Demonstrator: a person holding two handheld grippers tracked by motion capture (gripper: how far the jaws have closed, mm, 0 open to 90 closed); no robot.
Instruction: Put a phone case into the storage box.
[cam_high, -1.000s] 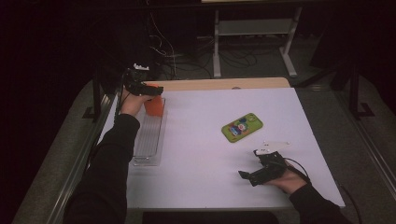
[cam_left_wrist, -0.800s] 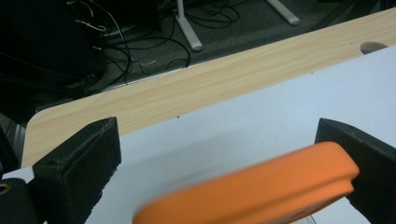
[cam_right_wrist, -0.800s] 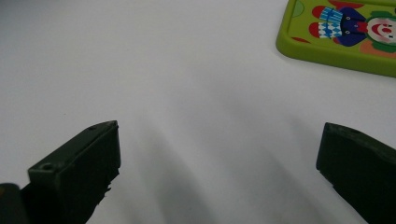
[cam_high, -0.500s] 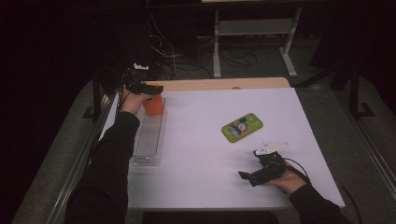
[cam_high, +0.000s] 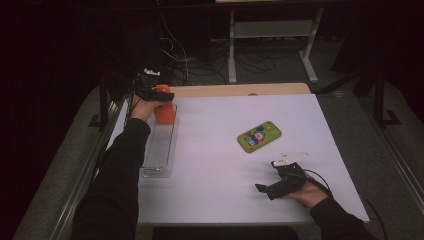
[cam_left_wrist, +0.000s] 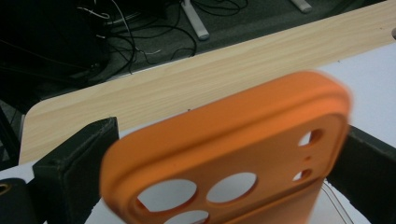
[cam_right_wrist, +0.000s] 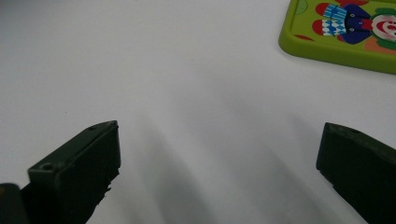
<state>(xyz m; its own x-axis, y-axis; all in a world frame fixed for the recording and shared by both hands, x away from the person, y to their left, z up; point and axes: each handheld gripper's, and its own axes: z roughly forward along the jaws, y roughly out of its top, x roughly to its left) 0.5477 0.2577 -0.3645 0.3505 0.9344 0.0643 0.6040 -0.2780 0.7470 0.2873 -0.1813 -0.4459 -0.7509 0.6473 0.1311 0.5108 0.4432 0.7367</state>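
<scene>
- high view: we see the white table (cam_high: 215, 150) as the largest item, with a strip of bare wood along its far edge and dark floor, cables and a metal stand beyond.
- next in size, a clear tray (cam_high: 159, 150) lies along the table's left side. its far end sits under the orange phone case (cam_high: 164, 111).
- the orange phone case is held upright at the tray's far end by the left gripper (cam_high: 156, 93). in the left gripper view the case (cam_left_wrist: 224, 158) stands between the two jaws, camera cut-outs facing the lens. we judge the jaws closed on its side edges.
- we cannot tell whether the case's lower edge touches the tray or hangs just above it.
- risk: the case is soft and is held by its edges only. we judge that it could bow or pivot in the jaws, then tip out of the tray on release.
- the green phone case (cam_high: 259, 135), printed with a cartoon figure, lies flat on the table, well apart from the tray.
- the right gripper (cam_high: 272, 186) rests low near the table's front right. in the right gripper view its jaws stand wide with nothing between them, and the green case (cam_right_wrist: 345, 32) lies ahead.
- nothing stands between the right gripper and the green case.
</scene>
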